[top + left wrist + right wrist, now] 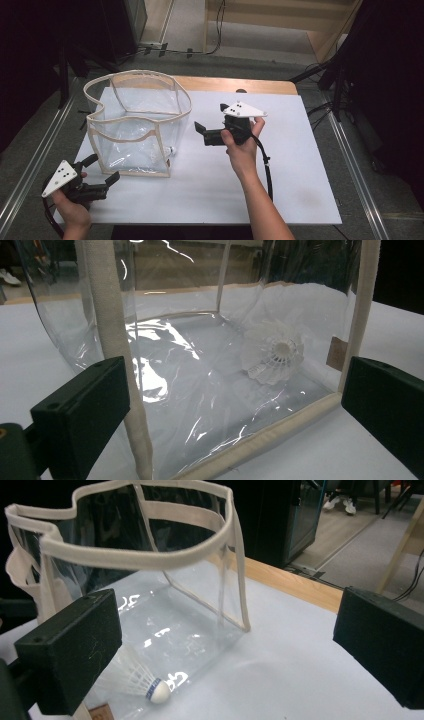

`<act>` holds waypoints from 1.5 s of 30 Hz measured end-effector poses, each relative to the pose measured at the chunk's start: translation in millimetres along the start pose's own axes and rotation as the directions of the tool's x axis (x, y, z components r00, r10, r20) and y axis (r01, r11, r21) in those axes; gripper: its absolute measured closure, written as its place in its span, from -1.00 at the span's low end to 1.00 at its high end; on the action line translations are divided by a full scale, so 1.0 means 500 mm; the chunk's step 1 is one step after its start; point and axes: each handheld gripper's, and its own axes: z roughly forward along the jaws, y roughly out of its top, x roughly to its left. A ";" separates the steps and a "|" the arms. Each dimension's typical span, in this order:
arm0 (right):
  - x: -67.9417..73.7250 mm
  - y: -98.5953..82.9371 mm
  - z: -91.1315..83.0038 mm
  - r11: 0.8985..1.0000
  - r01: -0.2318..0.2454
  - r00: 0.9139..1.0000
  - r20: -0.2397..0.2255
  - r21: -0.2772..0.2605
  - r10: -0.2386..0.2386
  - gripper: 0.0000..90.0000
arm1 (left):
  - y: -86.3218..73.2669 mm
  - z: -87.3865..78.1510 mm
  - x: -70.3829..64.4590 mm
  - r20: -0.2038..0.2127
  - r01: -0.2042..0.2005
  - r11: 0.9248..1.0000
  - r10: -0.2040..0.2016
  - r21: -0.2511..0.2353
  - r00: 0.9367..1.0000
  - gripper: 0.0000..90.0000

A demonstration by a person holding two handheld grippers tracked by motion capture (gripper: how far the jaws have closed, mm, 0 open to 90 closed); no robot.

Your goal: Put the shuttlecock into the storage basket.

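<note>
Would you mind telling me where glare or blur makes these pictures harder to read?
Left gripper view: bright glare streaks on the clear bag partly veil the shuttlecock. Right gripper view: smaller reflections on the bag's floor; the near jaws are soft. High view: even light, room behind dark.
</note>
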 end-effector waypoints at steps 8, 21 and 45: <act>-0.018 -0.029 -0.016 1.000 0.013 1.000 0.018 0.006 -0.013 -1.00 | 0.000 -0.001 0.001 -0.001 0.000 1.000 0.000 -0.001 1.000 -1.00; -0.040 -0.075 -0.044 1.000 0.015 0.999 0.038 0.017 -0.015 -1.00 | 0.000 -0.001 0.000 -0.003 0.000 1.000 0.000 -0.001 1.000 -1.00; -0.089 -0.151 -0.115 1.000 -0.013 0.996 0.089 0.015 0.012 -1.00 | 0.000 -0.001 0.000 -0.002 -0.002 1.000 0.002 0.000 1.000 -1.00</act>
